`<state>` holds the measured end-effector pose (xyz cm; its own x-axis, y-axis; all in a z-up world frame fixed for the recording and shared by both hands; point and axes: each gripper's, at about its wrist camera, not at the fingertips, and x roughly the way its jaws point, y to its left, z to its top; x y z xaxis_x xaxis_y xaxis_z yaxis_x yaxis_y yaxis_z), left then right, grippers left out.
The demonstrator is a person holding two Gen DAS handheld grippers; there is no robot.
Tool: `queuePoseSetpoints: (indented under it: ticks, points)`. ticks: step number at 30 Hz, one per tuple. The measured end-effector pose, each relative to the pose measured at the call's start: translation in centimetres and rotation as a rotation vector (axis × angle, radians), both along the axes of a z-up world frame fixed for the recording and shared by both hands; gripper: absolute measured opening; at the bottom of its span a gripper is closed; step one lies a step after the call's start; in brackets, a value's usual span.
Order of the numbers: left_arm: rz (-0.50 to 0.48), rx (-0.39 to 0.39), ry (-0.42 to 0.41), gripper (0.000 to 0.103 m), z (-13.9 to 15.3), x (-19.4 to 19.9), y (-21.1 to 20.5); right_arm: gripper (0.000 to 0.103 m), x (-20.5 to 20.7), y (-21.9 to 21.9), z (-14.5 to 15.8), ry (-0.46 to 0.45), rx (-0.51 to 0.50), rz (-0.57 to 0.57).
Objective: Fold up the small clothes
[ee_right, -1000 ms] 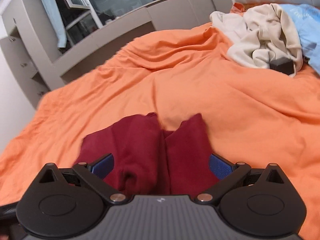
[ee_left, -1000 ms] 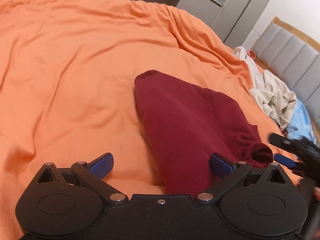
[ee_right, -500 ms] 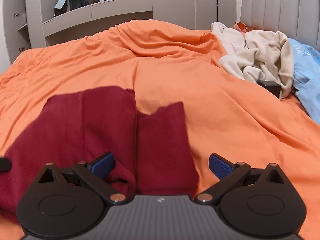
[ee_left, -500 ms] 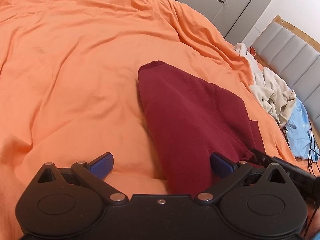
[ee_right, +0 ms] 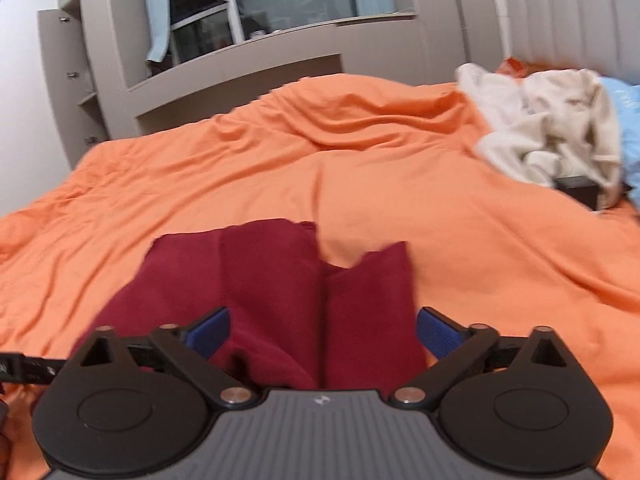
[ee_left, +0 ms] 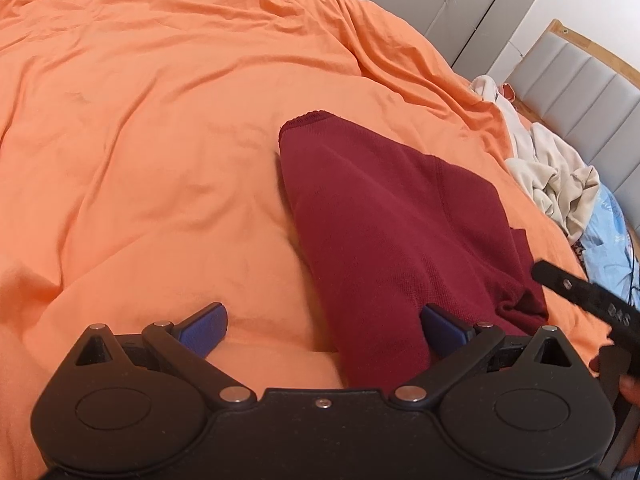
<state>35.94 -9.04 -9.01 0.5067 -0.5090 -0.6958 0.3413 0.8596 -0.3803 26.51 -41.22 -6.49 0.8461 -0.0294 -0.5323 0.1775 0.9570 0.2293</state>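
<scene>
A dark red garment (ee_left: 384, 232) lies folded lengthwise on the orange bedspread (ee_left: 152, 120). It also shows in the right wrist view (ee_right: 280, 296), with two leg ends pointing away. My left gripper (ee_left: 324, 326) is open and empty over the garment's near left edge, with one blue pad (ee_left: 440, 330) over the cloth. My right gripper (ee_right: 322, 330) is open and empty above the garment's near end. Part of the right gripper (ee_left: 588, 300) shows at the right edge of the left wrist view.
A heap of cream clothes (ee_right: 552, 136) and a light blue cloth (ee_left: 608, 236) lie near the grey padded headboard (ee_left: 580, 88). A dark box (ee_right: 580, 192) sits by the heap. Grey cabinets (ee_right: 240, 64) and a window stand beyond the bed.
The right gripper view has swung and tilted, dipping toward the garment half a second ago, then lifting back. The left gripper shifted slightly. Both jaws stayed open. The garment lies much the same.
</scene>
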Motion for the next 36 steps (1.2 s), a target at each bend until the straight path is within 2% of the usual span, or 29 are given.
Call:
queuePoseSetpoints:
  ticks: [4,6,7,9,10,12,15,24,30,34,36]
  points:
    - [-0.008,0.006,-0.008,0.103,-0.2,-0.1,-0.1,0.07,1.6,-0.1,-0.5,0.005,0.056,0.012]
    - [-0.009,0.003,-0.007,0.103,-0.3,-0.1,-0.1,0.054,2.2,0.0,-0.6,0.005,0.068,0.017]
    - [-0.009,0.001,-0.006,0.103,-0.3,-0.1,-0.1,0.051,2.4,0.1,-0.7,0.01,0.067,0.016]
    - [-0.009,0.003,-0.006,0.103,-0.3,-0.1,-0.1,0.037,2.6,0.4,-0.9,0.017,0.064,0.014]
    - [-0.011,0.005,-0.007,0.103,-0.3,-0.1,-0.2,0.034,2.6,0.5,-1.0,0.017,0.065,0.009]
    - [-0.015,0.009,-0.008,0.103,-0.3,-0.1,-0.3,0.016,2.4,0.6,-1.1,0.012,0.073,-0.001]
    - [-0.028,0.015,0.0,0.103,-0.3,0.0,-0.8,0.008,2.2,0.4,-1.0,-0.001,0.087,-0.01]
    - [-0.087,0.035,0.004,0.102,0.7,-0.1,-3.6,0.007,0.0,-1.8,1.4,-0.074,0.073,-0.067]
    - [-0.1,0.043,0.027,0.102,0.3,-0.2,-4.4,0.007,0.3,-3.6,-1.1,0.012,0.125,-0.112]
    - [-0.104,0.044,0.02,0.102,0.6,-0.3,-4.4,0.007,-0.4,-4.1,-1.5,-0.004,0.153,-0.13]
    - [-0.11,0.048,0.013,0.102,0.7,-0.4,-4.4,0.007,-0.7,-4.0,-0.9,-0.023,0.128,-0.128]
